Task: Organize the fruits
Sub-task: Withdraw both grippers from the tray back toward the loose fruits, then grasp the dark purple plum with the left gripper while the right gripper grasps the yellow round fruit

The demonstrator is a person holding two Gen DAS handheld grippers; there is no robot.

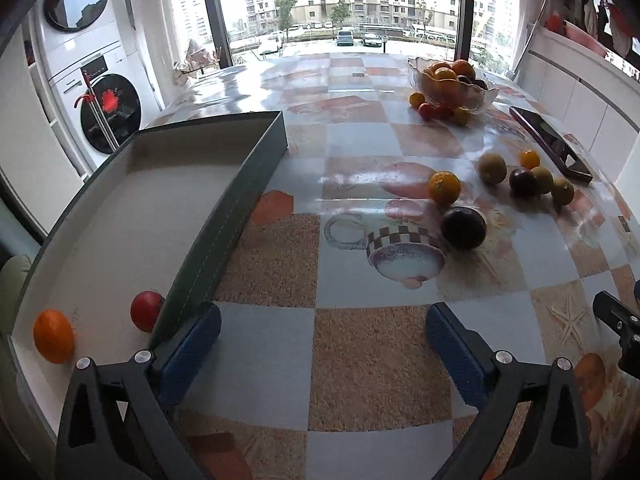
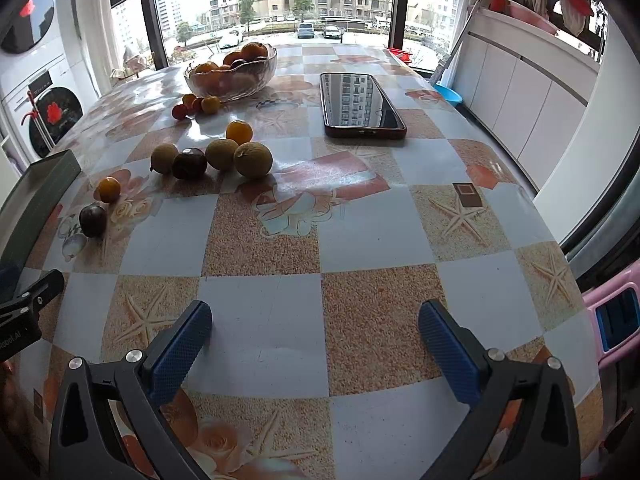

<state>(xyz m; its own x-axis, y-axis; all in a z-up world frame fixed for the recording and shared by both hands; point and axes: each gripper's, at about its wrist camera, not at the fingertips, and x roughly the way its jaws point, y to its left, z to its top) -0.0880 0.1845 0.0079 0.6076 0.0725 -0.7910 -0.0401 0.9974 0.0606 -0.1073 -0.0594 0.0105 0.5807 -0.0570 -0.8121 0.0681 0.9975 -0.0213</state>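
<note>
Loose fruits (image 2: 208,160): lying mid-counter, yellow-green, orange and dark ones near each other. Box (image 1: 132,216): sitting at the counter's left edge, holding an orange (image 1: 53,336) and a red fruit (image 1: 146,311). Glass bowl (image 2: 232,74): standing farther back, heaped with fruit. Phone (image 2: 360,106): lying right of the loose fruits. Left tongs (image 1: 322,328) and right tongs (image 2: 316,324): both gaping wide, grasping nothing, hovering over the patterned counter (image 2: 360,240).

A: What is the left gripper (image 1: 322,332) doing?
B: Hanging wide open over the table (image 1: 360,360), nothing between its pads; the left one is sitting against the box (image 1: 224,216) wall.
A: And in the box?
B: An orange (image 1: 53,336) and a red fruit (image 1: 146,311) are lying there. More fruit is sitting by the phone (image 1: 550,142) and bowl (image 1: 452,80).
</note>
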